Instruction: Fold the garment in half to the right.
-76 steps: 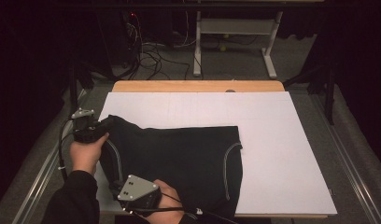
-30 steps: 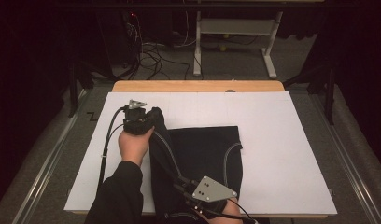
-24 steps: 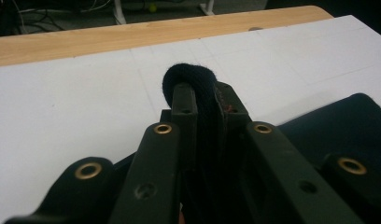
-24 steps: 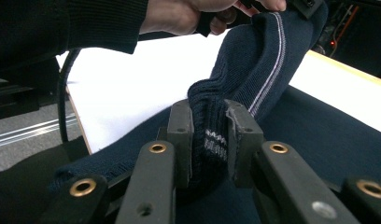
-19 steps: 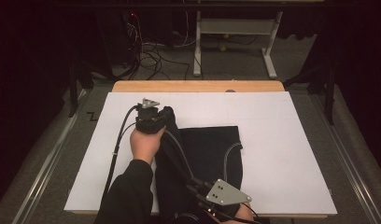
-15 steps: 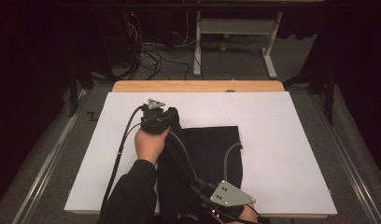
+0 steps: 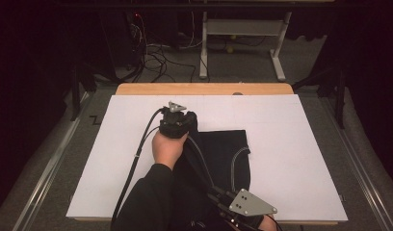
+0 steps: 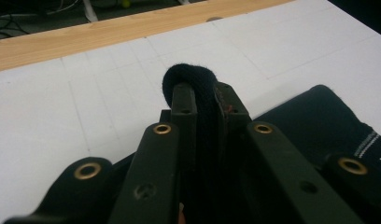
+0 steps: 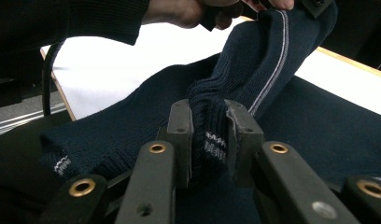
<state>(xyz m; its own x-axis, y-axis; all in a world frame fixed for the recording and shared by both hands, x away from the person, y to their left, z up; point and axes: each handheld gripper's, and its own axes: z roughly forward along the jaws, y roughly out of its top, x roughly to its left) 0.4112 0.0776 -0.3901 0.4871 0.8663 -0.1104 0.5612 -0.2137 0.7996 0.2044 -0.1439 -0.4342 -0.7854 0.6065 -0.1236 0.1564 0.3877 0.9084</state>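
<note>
Two grippers, both clamped on dark knit garment (image 7: 223, 159) lying on white table cover (image 7: 300, 144). Left gripper (image 7: 177, 120) pinches far edge fold; right gripper (image 9: 208, 140) nips ribbed hem near table's front edge. Judged soft, light, floppy, stretchy; hems and edges grip best.

Right hand-held gripper (image 7: 240, 214) half cut off below

Garment (image 7: 218, 154) on white sheet (image 7: 300, 144), near its front-centre; wooden table edge (image 7: 204, 89) behind sheet; table legs and cables (image 7: 156, 53) farther back.
</note>
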